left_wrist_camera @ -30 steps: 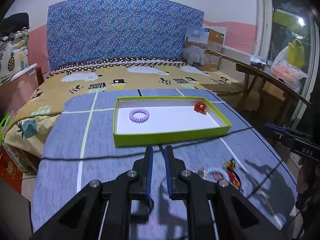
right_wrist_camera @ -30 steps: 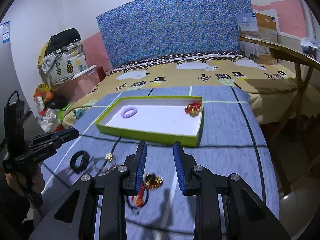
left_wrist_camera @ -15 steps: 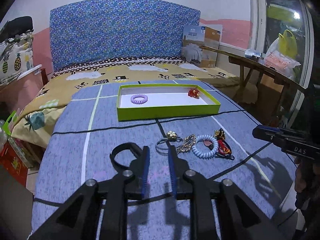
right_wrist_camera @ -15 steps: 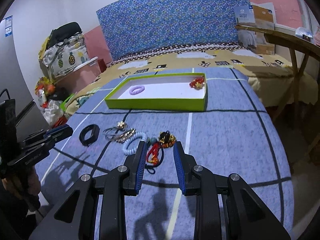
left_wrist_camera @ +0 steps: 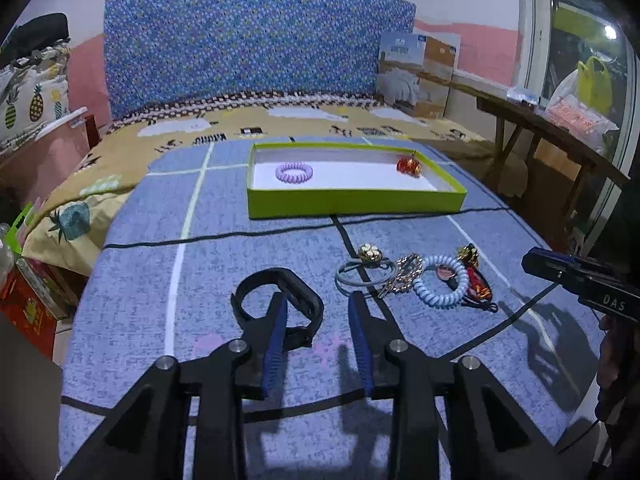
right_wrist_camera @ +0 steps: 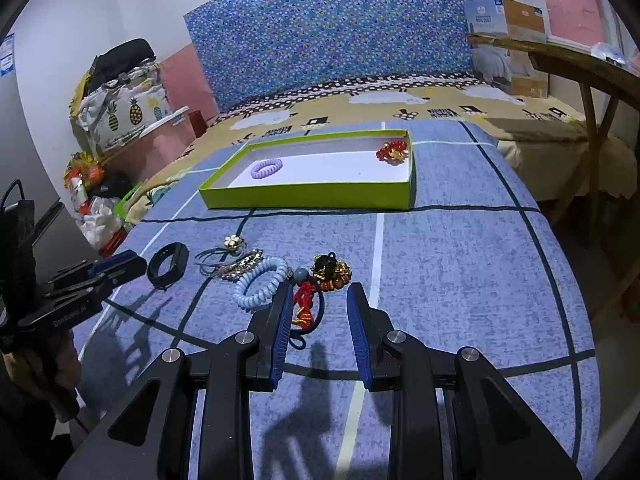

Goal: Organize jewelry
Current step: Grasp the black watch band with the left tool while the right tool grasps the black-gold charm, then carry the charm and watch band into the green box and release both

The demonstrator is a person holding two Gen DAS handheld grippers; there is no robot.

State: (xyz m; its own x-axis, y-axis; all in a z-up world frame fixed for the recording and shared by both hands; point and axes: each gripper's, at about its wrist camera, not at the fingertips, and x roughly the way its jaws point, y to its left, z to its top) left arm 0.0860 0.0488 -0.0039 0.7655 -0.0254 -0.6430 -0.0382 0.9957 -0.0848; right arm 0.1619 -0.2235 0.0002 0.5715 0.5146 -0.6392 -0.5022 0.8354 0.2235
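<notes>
A green tray (left_wrist_camera: 356,202) (right_wrist_camera: 308,196) holds a purple coil hair tie (left_wrist_camera: 294,171) (right_wrist_camera: 267,168) and a red bead piece (left_wrist_camera: 409,165) (right_wrist_camera: 394,150). In front of it lie a black band (left_wrist_camera: 280,292) (right_wrist_camera: 168,264), a grey hair tie with a gold flower (left_wrist_camera: 368,264) (right_wrist_camera: 224,250), a gold clip (left_wrist_camera: 402,276), a light blue coil tie (left_wrist_camera: 442,286) (right_wrist_camera: 260,282) and red-and-gold pieces (left_wrist_camera: 474,280) (right_wrist_camera: 330,272). My left gripper (left_wrist_camera: 318,312) is open and empty, just behind the black band. My right gripper (right_wrist_camera: 318,304) is open and empty, over a red tassel (right_wrist_camera: 304,302).
The blue cloth-covered table (left_wrist_camera: 140,280) stands against a bed (left_wrist_camera: 120,152) with a blue headboard. A wooden bench (right_wrist_camera: 580,68) is at the right. Bags and boxes (right_wrist_camera: 88,184) sit on the floor at the left. A cardboard box (left_wrist_camera: 416,76) stands at the back right.
Both grippers have pulled back from the tray toward the near edge, so the loose jewelry came into view. Both jaws have opened wider.
</notes>
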